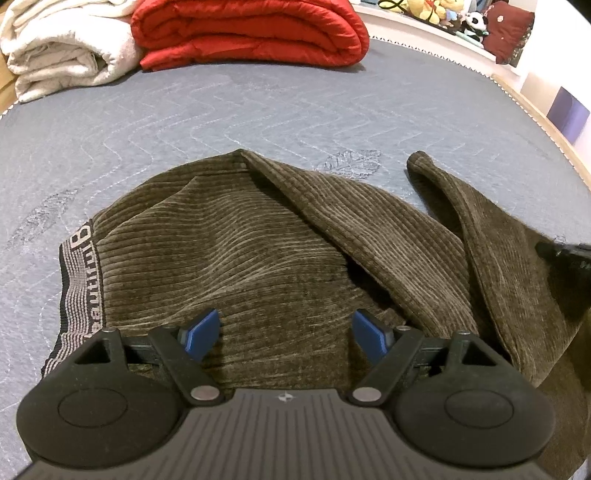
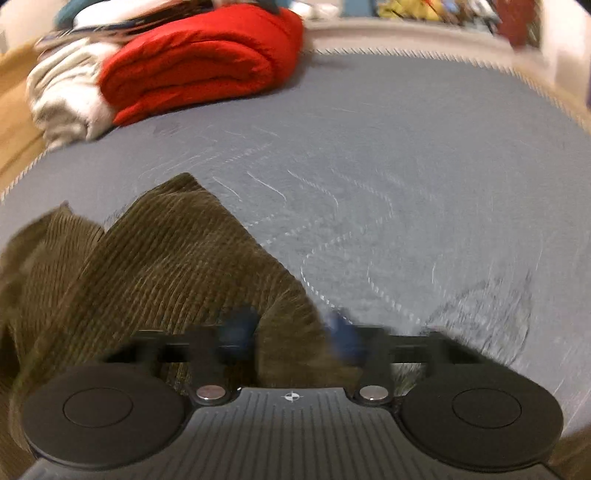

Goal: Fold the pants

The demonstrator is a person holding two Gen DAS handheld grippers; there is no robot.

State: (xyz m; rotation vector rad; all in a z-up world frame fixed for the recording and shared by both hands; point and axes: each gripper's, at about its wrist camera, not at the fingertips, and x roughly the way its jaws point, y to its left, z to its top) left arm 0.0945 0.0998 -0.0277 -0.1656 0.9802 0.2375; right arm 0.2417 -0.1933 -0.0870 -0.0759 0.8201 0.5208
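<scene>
Brown corduroy pants (image 1: 258,240) lie bunched on the grey quilted mattress (image 1: 295,110). Their black-and-grey lettered waistband (image 1: 79,273) is at the left, and one leg (image 1: 480,229) trails off to the right. My left gripper (image 1: 286,334) hovers just over the seat of the pants, its blue pads (image 1: 201,334) wide apart and nothing pinched between them. The right wrist view is blurred. In it a raised fold of the pants (image 2: 166,258) fills the gap between the blue pads (image 2: 343,336) of my right gripper (image 2: 290,332), which looks shut on that fold.
A folded red quilt (image 1: 251,33) and a rolled white blanket (image 1: 62,51) sit at the far side of the mattress. Plush toys (image 1: 443,11) line a ledge behind it. The mattress edge (image 1: 535,122) curves along the right. Bare mattress (image 2: 406,184) stretches beyond the pants.
</scene>
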